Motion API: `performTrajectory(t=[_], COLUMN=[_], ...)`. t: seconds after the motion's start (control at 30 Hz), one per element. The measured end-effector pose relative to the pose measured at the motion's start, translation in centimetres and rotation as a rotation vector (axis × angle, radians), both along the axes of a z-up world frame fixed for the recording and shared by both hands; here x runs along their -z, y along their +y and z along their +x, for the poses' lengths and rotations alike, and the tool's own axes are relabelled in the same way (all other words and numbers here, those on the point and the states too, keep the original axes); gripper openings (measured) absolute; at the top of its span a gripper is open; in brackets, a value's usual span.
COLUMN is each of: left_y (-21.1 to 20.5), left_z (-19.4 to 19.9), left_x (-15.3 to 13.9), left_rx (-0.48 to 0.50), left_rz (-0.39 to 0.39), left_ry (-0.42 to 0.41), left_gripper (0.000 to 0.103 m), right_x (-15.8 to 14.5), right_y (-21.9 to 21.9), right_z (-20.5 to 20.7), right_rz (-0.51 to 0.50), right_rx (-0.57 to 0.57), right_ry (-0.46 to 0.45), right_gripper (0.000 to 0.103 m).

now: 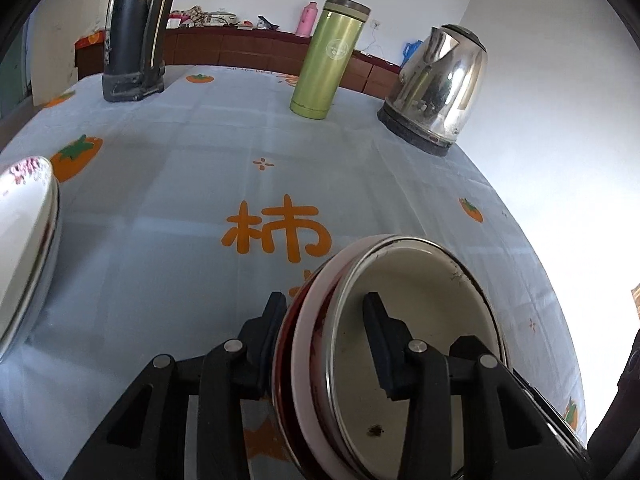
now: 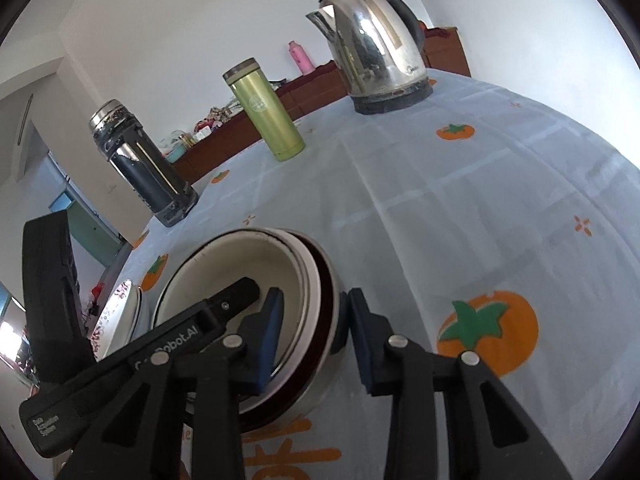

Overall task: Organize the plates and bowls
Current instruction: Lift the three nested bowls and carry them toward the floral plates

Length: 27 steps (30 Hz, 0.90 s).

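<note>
Your nested bowls (image 1: 400, 344) sit on the tablecloth (image 1: 180, 208) right up front, tipped on edge, smallest one innermost. Your left gripper (image 1: 326, 320) straddles their wall from one side, your right gripper (image 2: 314, 320) from the other, one finger in and one out each. Off to the left there's a plate stack (image 1: 24, 240). Along the back of the table: dark flask (image 1: 134, 32) left, tumbler (image 1: 328, 56) middle, kettle (image 1: 440, 88) right. The sideboard (image 1: 248, 46) runs behind them.
</note>
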<state>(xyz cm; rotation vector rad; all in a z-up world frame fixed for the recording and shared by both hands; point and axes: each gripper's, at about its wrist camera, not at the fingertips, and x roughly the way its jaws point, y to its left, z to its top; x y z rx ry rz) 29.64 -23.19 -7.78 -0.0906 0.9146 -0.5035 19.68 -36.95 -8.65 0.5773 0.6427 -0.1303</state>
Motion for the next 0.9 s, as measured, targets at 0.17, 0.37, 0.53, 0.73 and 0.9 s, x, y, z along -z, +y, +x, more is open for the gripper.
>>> performTrajectory(t=[0.17,0.37,0.53,0.73,0.9], left_y=[0.1,1.1,1.9,3.5,4.6], left_z=[-1.6,-4.1,-6.2,-8.7,-10.7], left_x=[-0.5,-1.1,-1.6,-2.1,-2.4], left_rx=[0.006,0.012,0.018,0.03,0.032], left_rz=[0.039,0.03,0.038,0.029,0.019], left_ry=[-0.008,0.008,0.006,0.006,0.005], left_gripper=[0.043,0.043,0.043,0.043,0.043], right_x=[0.0,-0.9,-1.3,-2.0,-2.5], right_y=[0.1,1.1,2.0,3.6,4.6], right_z=[-1.4,-4.2,-6.5,-9.1,-11.1], right_rz=[0.032,0.02,0.029,0.018,0.004], right_rx=[0.013,0.02,0.022,0.02,0.018], right_ry=[0.029,0.047,0.05,0.054,0.057], right_gripper=[0.031,0.031,0.031,0.031,0.031])
